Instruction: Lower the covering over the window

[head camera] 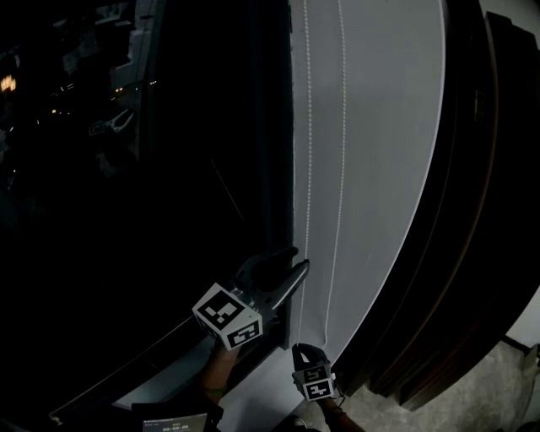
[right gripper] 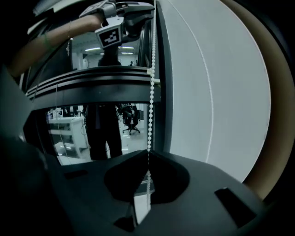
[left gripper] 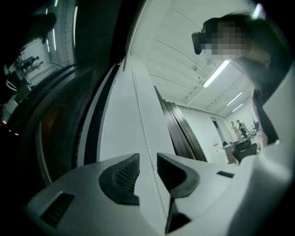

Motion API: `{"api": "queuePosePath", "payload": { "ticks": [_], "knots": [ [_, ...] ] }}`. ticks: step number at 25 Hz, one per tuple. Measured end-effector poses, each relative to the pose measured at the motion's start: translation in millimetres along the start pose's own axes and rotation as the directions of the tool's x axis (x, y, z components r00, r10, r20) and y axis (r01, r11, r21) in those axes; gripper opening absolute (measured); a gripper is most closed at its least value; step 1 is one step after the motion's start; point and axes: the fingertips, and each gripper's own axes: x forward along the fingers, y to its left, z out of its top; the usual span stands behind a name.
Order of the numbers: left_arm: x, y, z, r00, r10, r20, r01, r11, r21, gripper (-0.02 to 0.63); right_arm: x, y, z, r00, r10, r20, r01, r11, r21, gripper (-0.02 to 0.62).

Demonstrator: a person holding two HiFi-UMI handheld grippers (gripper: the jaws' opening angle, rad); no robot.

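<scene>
A white bead chain (head camera: 307, 126) hangs in two strands down a pale wall strip (head camera: 388, 126) beside the dark window (head camera: 126, 169). My left gripper (head camera: 300, 257) is at the left strand, higher than the right one. In the left gripper view its jaws (left gripper: 147, 168) stand open, with the chain (left gripper: 140, 120) running between the ribbed pads (left gripper: 124, 177) untouched. My right gripper (head camera: 304, 346) sits lower. In the right gripper view it (right gripper: 147, 168) is shut on the chain (right gripper: 151, 92), which rises taut toward the left gripper (right gripper: 146, 8). A dark horizontal bar (right gripper: 92, 83) crosses the window.
Dark curved frame panels (head camera: 472, 211) stand right of the wall strip. A pale sill (head camera: 169, 375) runs below the window. The glass reflects a lit office with a standing person (right gripper: 103, 129) and a chair. Floor shows at the bottom right (head camera: 506, 380).
</scene>
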Motion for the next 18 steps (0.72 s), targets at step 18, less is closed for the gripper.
{"api": "queuePosePath", "payload": {
  "ticks": [18],
  "knots": [
    [23.8, -2.8, 48.8, 0.997, -0.023, 0.068, 0.022, 0.999, 0.024, 0.032, -4.9, 1.6, -16.1, 1.000, -0.011, 0.023, 0.011, 1.000, 0.007, 0.012]
  ]
}}
